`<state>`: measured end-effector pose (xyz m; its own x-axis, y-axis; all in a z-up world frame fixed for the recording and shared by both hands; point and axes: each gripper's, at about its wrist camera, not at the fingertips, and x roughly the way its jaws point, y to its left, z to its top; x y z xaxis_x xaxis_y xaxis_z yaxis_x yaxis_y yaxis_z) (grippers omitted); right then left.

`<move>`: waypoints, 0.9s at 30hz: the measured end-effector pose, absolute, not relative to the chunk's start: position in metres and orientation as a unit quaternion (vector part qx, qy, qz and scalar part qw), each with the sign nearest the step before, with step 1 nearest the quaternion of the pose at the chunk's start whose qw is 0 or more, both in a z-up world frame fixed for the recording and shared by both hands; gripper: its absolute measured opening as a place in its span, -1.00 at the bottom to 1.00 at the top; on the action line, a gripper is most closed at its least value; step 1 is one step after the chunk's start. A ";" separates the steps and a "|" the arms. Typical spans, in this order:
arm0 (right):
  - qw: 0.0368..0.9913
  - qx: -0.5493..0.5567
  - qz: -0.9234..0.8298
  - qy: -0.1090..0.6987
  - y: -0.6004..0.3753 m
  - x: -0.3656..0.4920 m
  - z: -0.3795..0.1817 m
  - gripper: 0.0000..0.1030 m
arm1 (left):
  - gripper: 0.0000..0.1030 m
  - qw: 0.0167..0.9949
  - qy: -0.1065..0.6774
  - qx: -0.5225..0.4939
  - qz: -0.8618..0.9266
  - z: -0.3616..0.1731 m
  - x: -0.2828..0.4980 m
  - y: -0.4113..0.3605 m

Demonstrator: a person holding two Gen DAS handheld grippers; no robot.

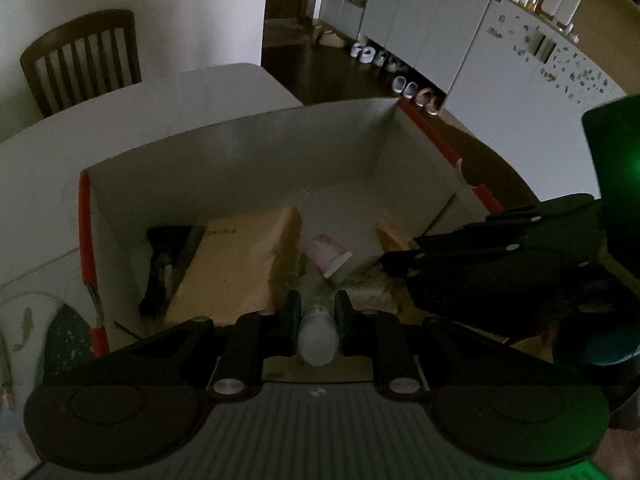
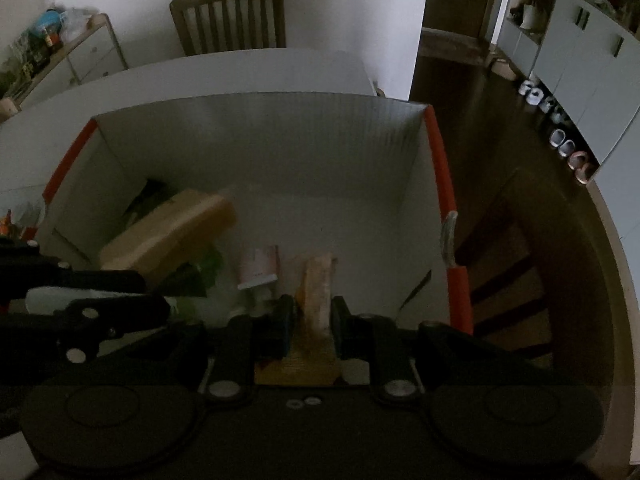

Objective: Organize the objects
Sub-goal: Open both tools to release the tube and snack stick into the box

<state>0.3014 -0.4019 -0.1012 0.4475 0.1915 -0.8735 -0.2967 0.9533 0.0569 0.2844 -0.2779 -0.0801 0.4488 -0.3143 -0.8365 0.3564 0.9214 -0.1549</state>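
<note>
A white box with red edges (image 1: pixel 240 160) (image 2: pixel 260 140) stands open on the table. Inside lie a tan carton (image 1: pixel 236 264) (image 2: pixel 168 232), a small pink-and-white pack (image 1: pixel 326 254) (image 2: pixel 260 268) and a dark object (image 1: pixel 160 264). My left gripper (image 1: pixel 318 308) is shut on a white bottle (image 1: pixel 318 336), held over the box's near side. My right gripper (image 2: pixel 312 312) is shut on a slim yellow-orange packet (image 2: pixel 318 292), also over the box; it shows at the right of the left wrist view (image 1: pixel 500 264).
A wooden chair (image 1: pixel 80 60) (image 2: pixel 230 16) stands behind the white table (image 2: pixel 240 68). Grey cabinets (image 1: pixel 440 20) with shoes (image 1: pixel 412 88) below line the far wall. A second chair (image 2: pixel 520 264) sits right of the box. A cluttered sideboard (image 2: pixel 60 52) is at far left.
</note>
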 end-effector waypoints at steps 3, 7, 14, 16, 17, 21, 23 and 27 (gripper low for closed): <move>0.848 -0.056 0.147 0.506 -0.402 0.301 -0.102 -0.62 | -0.68 0.848 0.491 0.020 -0.200 -0.083 0.285 -0.276; 0.849 -0.059 0.146 0.504 -0.402 0.300 -0.102 -0.53 | -0.68 0.845 0.493 0.026 -0.206 -0.085 0.285 -0.277; 0.848 -0.048 0.148 0.506 -0.408 0.299 -0.099 -0.46 | -0.68 0.844 0.495 0.023 -0.206 -0.086 0.283 -0.275; 0.849 -0.047 0.151 0.504 -0.408 0.297 -0.097 -0.41 | -0.67 0.844 0.497 0.020 -0.202 -0.086 0.283 -0.274; 0.850 -0.047 0.151 0.503 -0.409 0.296 -0.097 -0.40 | -0.65 0.844 0.496 0.018 -0.202 -0.086 0.282 -0.273; 0.852 -0.040 0.156 0.497 -0.413 0.292 -0.094 -0.26 | -0.37 0.844 0.495 0.012 -0.206 -0.084 0.280 -0.272; 0.854 -0.037 0.159 0.493 -0.413 0.290 -0.091 -0.17 | -0.17 0.845 0.490 0.013 -0.212 -0.081 0.276 -0.272; 0.860 -0.031 0.161 0.484 -0.414 0.285 -0.081 -0.12 | 0.07 0.850 0.476 0.018 -0.225 -0.073 0.269 -0.271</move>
